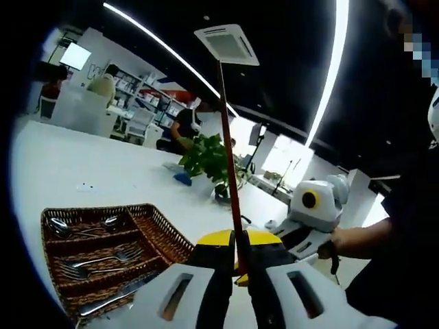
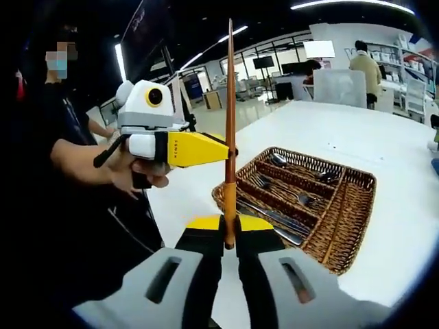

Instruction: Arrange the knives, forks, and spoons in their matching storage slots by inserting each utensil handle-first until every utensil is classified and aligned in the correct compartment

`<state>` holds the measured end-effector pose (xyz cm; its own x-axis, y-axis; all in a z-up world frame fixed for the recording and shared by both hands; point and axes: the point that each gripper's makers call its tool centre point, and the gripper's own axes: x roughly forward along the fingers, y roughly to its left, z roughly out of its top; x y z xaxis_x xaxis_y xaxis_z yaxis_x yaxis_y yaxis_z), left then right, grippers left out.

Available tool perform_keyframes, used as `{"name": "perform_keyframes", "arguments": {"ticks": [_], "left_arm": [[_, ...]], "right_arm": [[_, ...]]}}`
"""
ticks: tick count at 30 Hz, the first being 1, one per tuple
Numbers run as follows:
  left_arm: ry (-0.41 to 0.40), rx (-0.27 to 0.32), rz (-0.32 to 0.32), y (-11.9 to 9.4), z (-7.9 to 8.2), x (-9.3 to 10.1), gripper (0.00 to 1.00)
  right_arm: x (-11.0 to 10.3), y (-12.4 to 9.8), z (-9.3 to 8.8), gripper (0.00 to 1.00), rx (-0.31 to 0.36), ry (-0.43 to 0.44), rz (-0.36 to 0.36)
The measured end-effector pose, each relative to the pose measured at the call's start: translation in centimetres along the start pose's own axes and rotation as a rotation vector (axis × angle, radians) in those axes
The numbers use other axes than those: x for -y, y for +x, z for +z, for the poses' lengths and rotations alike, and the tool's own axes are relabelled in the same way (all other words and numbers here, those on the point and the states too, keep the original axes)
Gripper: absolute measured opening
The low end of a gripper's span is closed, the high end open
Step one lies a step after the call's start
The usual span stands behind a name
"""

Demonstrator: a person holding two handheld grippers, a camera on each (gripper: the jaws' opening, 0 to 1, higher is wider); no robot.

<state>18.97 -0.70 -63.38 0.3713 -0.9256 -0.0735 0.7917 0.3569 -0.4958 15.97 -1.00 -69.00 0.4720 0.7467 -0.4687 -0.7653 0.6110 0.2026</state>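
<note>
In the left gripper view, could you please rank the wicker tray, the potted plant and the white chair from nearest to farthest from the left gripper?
1. Wicker tray, just left of the left gripper.
2. Potted plant, mid-table.
3. White chair, beyond the table's far edge.

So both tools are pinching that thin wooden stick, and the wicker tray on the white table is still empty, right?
Not quite. The tray isn't empty: spoons, forks and a knife already lie in its slots, as the right gripper view shows. The rest holds: both the left tool and right tool pinch the stick.
</note>
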Motion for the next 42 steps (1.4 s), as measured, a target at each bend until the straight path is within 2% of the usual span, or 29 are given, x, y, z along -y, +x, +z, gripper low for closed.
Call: {"name": "perform_keyframes", "arguments": {"ticks": [4,7,10,13,16,20,23,29,31,33,35,40,42], "left_arm": [[-0.013,0.001,-0.021,0.0,0.1,0.2,0.04],[0.029,0.010,-0.021,-0.2,0.3,0.2,0.05],[0.048,0.014,-0.017,-0.4,0.5,0.1,0.13],[0.068,0.017,0.005,-0.7,0.7,-0.4,0.24],[0.159,0.003,0.065,-1.3,0.7,-1.4,0.36],[0.172,0.005,0.080,-2.4,1.2,-1.5,0.39],[0.255,-0.012,0.133,-3.7,1.5,-2.2,0.44],[0.352,-0.019,0.216,-6.1,2.3,-3.7,0.65],[0.399,-0.034,0.276,-7.1,2.4,-5.1,0.81],[0.423,-0.082,0.304,-7.6,1.8,-6.1,0.99],[0.428,-0.137,0.305,-8.4,1.1,-6.6,1.00],[0.440,-0.116,0.373,-11.1,2.1,-8.0,0.99],[0.444,-0.105,0.403,-12.3,2.5,-8.3,0.99]], "right_arm": [[-0.1,-0.2,0.1,0.04,-0.010,0.014,0.005],[0.0,-0.4,0.1,0.04,-0.021,-0.005,-0.006],[-0.1,-0.5,0.1,0.04,-0.028,-0.005,-0.002],[-0.2,-0.7,0.2,0.04,-0.036,-0.011,-0.005],[0.1,-0.9,0.3,0.04,-0.049,0.002,-0.014],[1.2,-1.1,0.2,0.04,-0.066,0.020,-0.061],[2.1,-1.4,0.0,0.04,-0.091,0.032,-0.104],[3.3,-1.9,0.2,0.04,-0.136,0.063,-0.166],[3.9,-2.1,0.1,0.04,-0.152,0.083,-0.190],[4.3,-2.3,0.0,0.04,-0.169,0.086,-0.212],[4.9,-2.6,-0.1,0.04,-0.194,0.078,-0.254],[5.7,-3.2,0.5,0.04,-0.204,0.108,-0.283],[5.9,-3.4,0.9,0.04,-0.203,0.095,-0.299]]}}
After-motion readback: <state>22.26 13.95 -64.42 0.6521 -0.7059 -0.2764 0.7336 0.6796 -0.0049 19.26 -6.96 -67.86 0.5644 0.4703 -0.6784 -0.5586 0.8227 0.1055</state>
